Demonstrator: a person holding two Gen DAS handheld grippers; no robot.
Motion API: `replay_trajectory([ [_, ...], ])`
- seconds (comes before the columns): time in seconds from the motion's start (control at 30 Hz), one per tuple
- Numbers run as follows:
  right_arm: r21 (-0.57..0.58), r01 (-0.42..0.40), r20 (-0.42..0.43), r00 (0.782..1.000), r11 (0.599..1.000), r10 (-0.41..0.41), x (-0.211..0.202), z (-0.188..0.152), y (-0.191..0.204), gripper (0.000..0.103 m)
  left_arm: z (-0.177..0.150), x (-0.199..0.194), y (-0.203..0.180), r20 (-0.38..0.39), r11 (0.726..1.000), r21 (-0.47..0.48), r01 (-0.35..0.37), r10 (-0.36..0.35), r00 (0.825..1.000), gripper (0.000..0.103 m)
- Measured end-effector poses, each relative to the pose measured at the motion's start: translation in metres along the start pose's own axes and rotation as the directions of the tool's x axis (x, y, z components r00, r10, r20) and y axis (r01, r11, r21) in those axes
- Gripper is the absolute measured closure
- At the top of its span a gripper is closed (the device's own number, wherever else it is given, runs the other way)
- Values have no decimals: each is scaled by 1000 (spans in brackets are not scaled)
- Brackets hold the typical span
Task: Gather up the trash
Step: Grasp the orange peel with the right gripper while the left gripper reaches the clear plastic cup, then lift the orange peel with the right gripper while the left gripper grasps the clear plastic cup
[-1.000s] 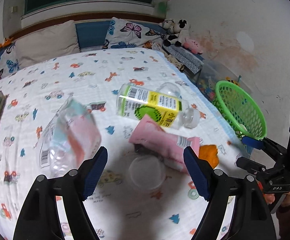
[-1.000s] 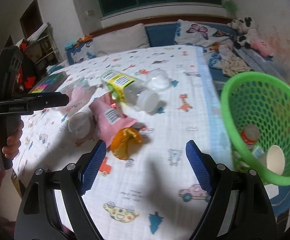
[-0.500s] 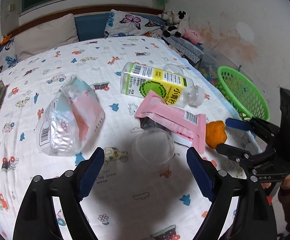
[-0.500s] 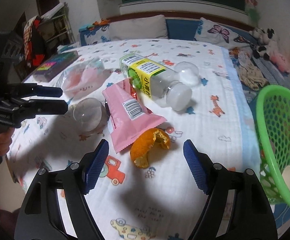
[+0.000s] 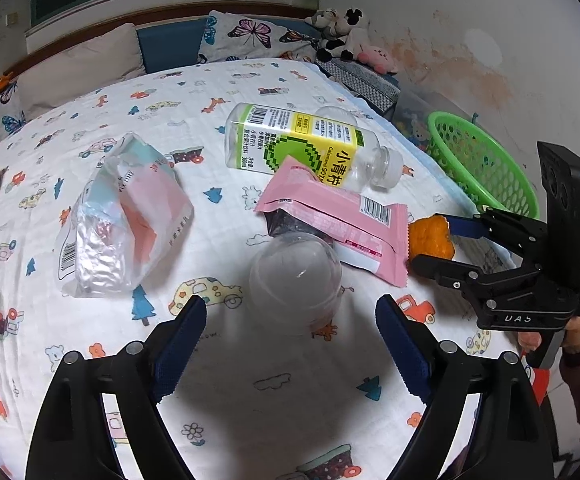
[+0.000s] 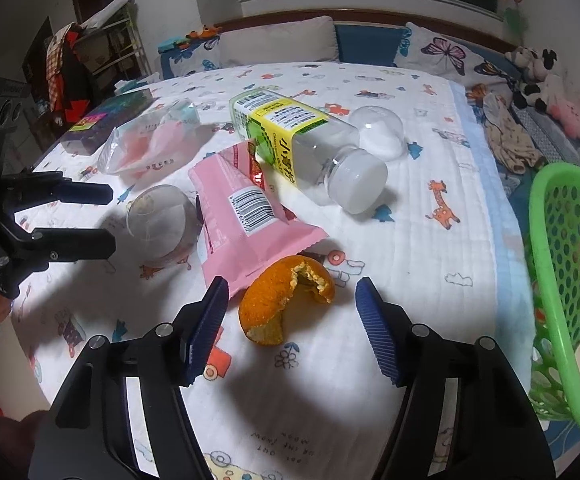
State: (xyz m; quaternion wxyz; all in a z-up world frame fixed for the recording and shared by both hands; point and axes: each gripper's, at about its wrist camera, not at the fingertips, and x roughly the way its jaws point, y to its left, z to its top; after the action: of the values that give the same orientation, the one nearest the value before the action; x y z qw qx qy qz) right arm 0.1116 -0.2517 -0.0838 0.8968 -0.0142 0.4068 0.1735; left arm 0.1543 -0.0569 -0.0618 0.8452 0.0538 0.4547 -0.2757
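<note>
Trash lies on a bed with a cartoon-print sheet. An orange peel [image 6: 285,300] sits between the open fingers of my right gripper [image 6: 290,320]; it also shows in the left wrist view [image 5: 430,236]. A clear plastic dome lid [image 5: 294,276] lies just ahead of my open left gripper [image 5: 290,332], also in the right wrist view [image 6: 161,220]. A pink wrapper [image 5: 338,220], a yellow-green labelled bottle [image 5: 302,144] and a crumpled plastic bag [image 5: 121,216] lie beyond. A green mesh basket [image 6: 562,280] stands at the bed's right edge.
A second clear dome [image 6: 378,128] lies behind the bottle. A dark book [image 6: 105,120] is at the bed's left side. Pillows [image 5: 77,68] and plush toys [image 5: 346,36] line the far end by the wall.
Both grippers have moved forward and lower. The right one now straddles the orange peel; the left one is closer to the clear dome lid. Both stay open.
</note>
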Motion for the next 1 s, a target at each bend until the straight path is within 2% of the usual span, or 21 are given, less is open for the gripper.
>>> replay_trajectory([
  [0.13, -4, -6, -1, 1000, 1000, 6, 2, 0, 1, 40, 0, 4, -3, -7, 1000, 8, -1, 1, 1000, 20],
  [0.3, 7, -2, -14, 1000, 1000, 2, 4, 0, -1, 52, 2, 9, -7, -10, 1000, 16, 3, -3, 1000, 20],
  [0.5, 26, -4, -9, 1000, 1000, 5, 0, -1, -4, 60, 5, 19, -12, -9, 999, 34, -10, 10, 1000, 20],
  [0.73, 61, 5, 0, 1000, 998, -5, -7, -6, -8, 64, 12, 30, -12, -3, 997, 58, -42, 42, 999, 20],
  [1.0, 102, 17, 21, 1000, 995, -19, -23, -12, -19, 65, 15, 39, -7, -6, 998, 48, -43, 43, 999, 33],
])
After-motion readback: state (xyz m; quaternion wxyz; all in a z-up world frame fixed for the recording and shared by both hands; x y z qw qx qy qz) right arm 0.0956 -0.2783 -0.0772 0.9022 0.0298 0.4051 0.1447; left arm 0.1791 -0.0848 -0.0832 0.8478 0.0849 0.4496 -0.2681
